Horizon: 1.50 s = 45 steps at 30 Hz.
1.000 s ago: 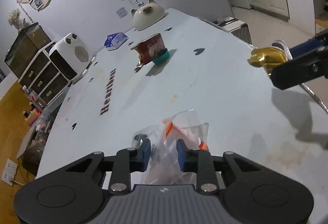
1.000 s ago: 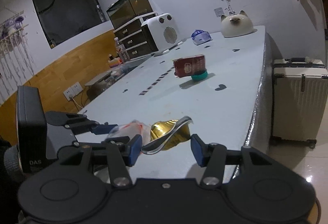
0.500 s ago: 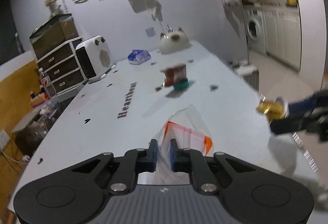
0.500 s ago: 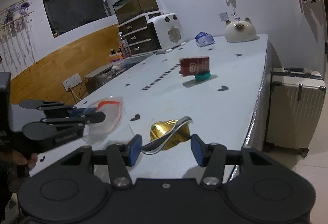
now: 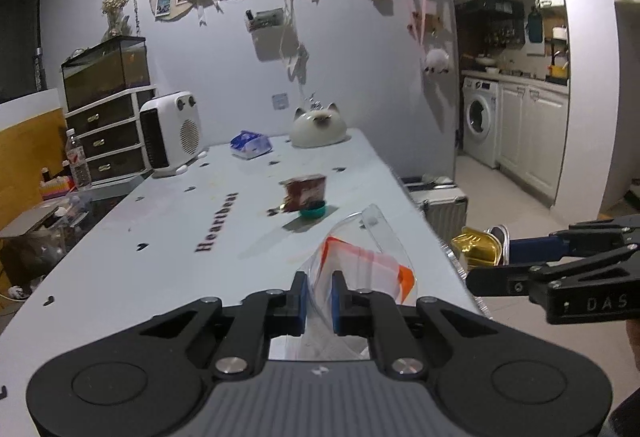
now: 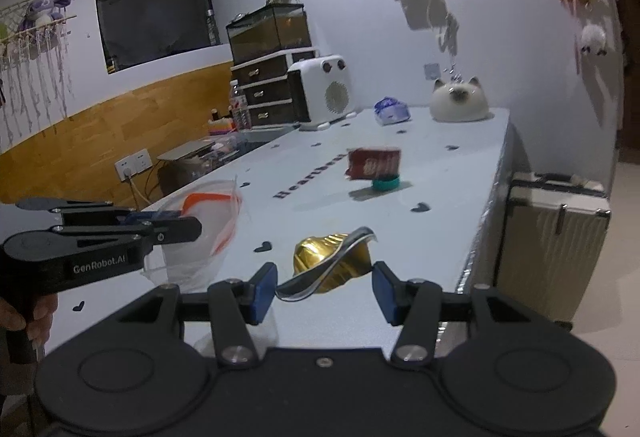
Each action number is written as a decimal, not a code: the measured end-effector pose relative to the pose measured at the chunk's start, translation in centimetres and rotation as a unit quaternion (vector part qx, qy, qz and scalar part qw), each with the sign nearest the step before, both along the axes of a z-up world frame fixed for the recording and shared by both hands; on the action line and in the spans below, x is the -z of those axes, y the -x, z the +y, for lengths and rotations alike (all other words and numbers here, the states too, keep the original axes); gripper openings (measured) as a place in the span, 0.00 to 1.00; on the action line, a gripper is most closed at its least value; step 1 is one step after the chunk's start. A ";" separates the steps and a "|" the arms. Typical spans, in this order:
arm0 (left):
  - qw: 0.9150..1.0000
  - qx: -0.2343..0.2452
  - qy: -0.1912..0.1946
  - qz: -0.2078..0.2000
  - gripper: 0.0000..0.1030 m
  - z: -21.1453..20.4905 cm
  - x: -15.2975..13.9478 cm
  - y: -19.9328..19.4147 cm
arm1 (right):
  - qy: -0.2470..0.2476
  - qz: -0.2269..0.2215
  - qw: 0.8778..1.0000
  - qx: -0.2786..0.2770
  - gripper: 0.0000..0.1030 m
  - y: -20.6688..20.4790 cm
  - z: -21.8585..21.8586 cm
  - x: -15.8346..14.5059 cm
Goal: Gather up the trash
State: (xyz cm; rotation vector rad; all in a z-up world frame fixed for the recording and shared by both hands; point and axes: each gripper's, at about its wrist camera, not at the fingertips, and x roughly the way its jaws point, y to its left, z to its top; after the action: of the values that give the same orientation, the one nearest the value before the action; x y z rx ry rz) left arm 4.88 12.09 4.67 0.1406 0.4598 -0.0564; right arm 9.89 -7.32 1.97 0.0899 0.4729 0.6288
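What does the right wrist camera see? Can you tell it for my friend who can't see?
The right gripper holds a crumpled gold wrapper above a white table. To its left, the left gripper holds up a clear plastic bag.

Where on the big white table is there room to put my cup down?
The table is bare left of the "Heartbeat" lettering, and between the red box and the cat figure. It is crowded near the front: the left gripper holds a plastic bag and the right gripper holds a gold wrapper.
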 end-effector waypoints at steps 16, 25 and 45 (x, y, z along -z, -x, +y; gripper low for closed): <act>0.997 0.050 0.063 -0.012 0.12 -9.3 0.5 1.2 | 0.028 -0.035 0.993 0.108 0.51 3.9 -10.5 -0.9; 0.994 0.065 0.085 -0.009 0.12 -15.2 1.9 1.9 | 0.040 -0.030 0.984 0.169 0.51 6.0 -16.9 0.6; 0.985 0.093 0.115 0.093 0.12 -25.5 12.8 -2.2 | 0.053 0.059 0.961 0.266 0.51 5.9 -27.0 10.5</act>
State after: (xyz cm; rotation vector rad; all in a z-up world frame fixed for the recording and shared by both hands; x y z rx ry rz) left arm 7.03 -13.36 -8.11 -0.0506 0.6218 -0.3077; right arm 4.03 -34.34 -8.54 0.1478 0.5681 0.0688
